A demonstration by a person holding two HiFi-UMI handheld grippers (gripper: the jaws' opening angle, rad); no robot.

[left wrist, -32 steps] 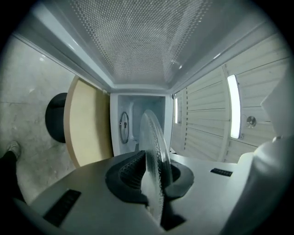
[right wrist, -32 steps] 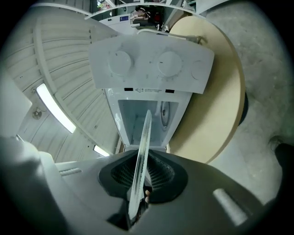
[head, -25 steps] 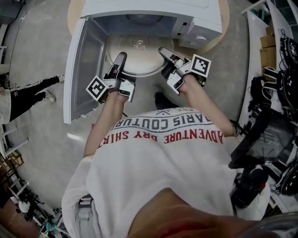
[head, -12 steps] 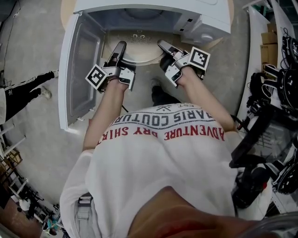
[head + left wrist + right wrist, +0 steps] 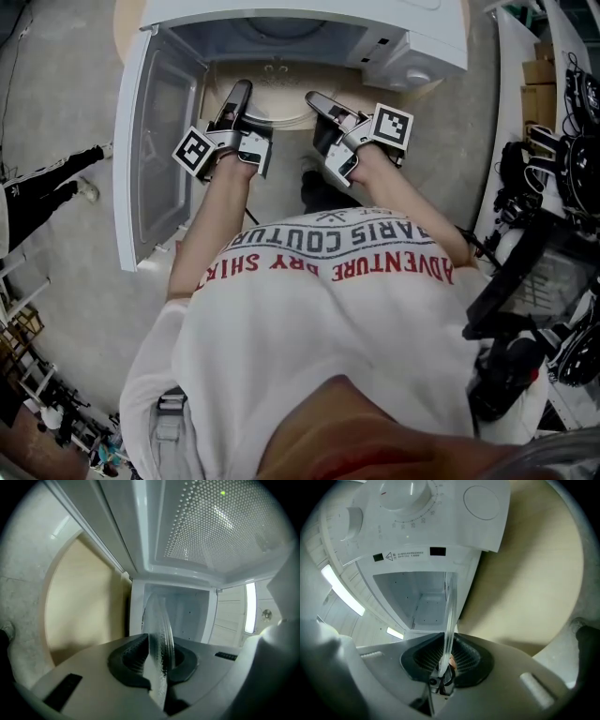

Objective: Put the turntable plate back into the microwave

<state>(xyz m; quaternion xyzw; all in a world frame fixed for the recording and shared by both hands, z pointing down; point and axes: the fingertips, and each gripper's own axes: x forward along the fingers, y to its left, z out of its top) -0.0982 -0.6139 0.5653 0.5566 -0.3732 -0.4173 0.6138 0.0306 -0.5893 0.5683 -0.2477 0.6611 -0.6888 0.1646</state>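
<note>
The clear glass turntable plate hangs level at the mouth of the white microwave, whose door stands open to the left. My left gripper is shut on the plate's left rim, my right gripper on its right rim. In the left gripper view the ribbed plate edge runs between the pads of the left gripper toward the cavity. In the right gripper view the thin rim sits in the right gripper, below the dial panel.
The microwave stands on a round beige table. The perforated door panel fills the upper left gripper view. A person's dark trouser leg lies at the left; black gear and cables crowd the right.
Both grippers have carried the plate forward and lower, toward the microwave opening; more of the plate now lies under the cavity's front edge. The grips are unchanged.
</note>
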